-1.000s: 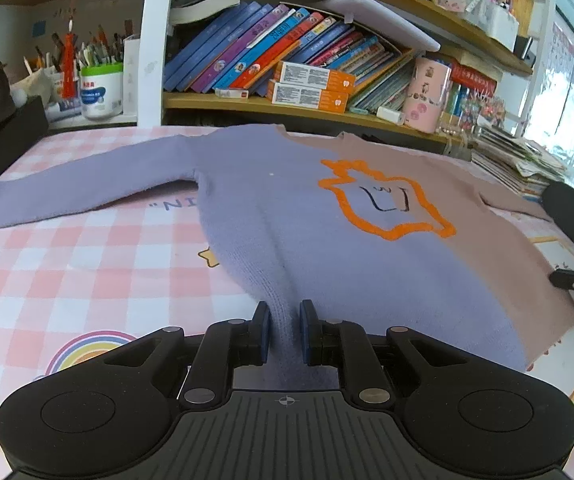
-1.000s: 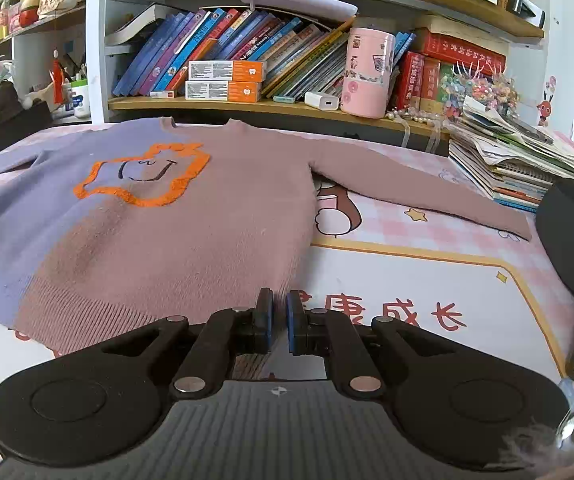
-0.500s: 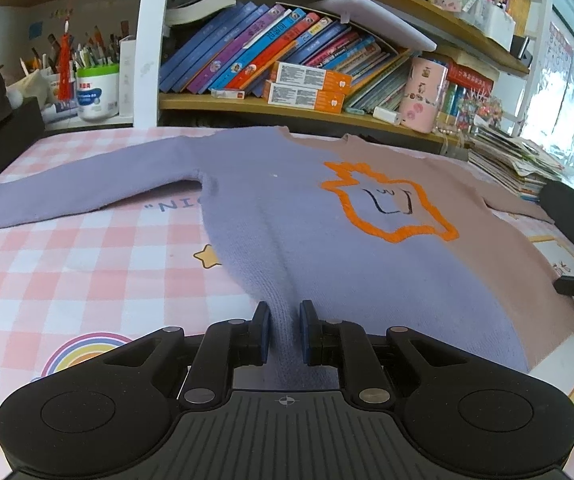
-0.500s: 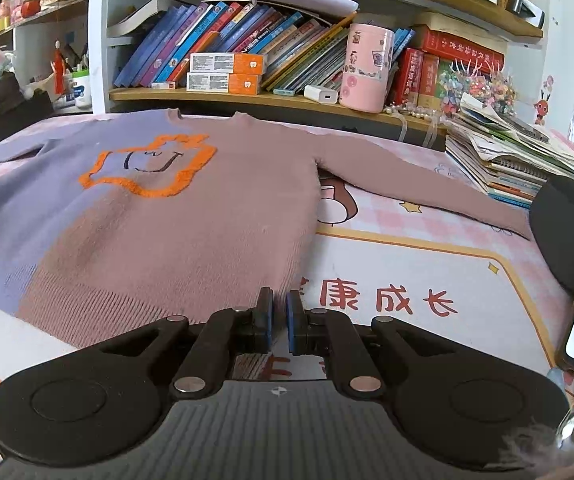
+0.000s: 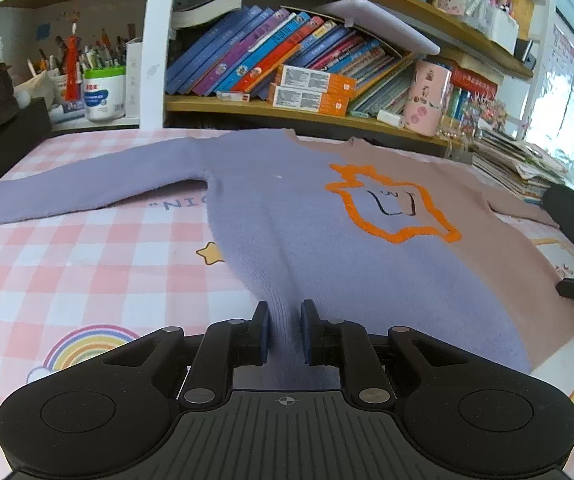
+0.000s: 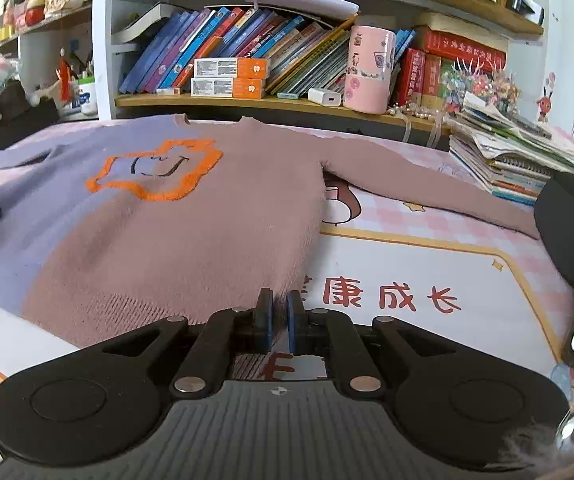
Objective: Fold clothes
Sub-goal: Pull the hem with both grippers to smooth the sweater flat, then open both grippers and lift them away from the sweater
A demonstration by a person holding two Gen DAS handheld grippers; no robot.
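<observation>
Knitted in two colours, lilac on one half and dusty pink on the other, the sweater (image 5: 315, 240) lies face up and spread flat on a pink checked table cover (image 5: 67, 272), both sleeves stretched outward and the collar toward the bookshelf (image 6: 271, 100). An orange-outlined patch (image 5: 391, 208) with dark stitched marks sits at the chest, across the colour join. The left gripper (image 5: 285, 332) is nearly closed on the lilac hem corner, with a ridge of fabric pinched up between the blue pads. The right gripper (image 6: 280, 322) is closed almost fully at the pink hem corner; a thin edge of knit appears caught between its pads, though the contact itself is partly hidden. Each gripper's tip shows at the frame edge of the other wrist view. On the pink side, the cover carries a white panel with red characters (image 6: 387, 300). A stack of magazines (image 6: 519, 156) rests beyond the pink sleeve. A pink cup (image 6: 369, 70) stands on the lower shelf beside leaning books.
</observation>
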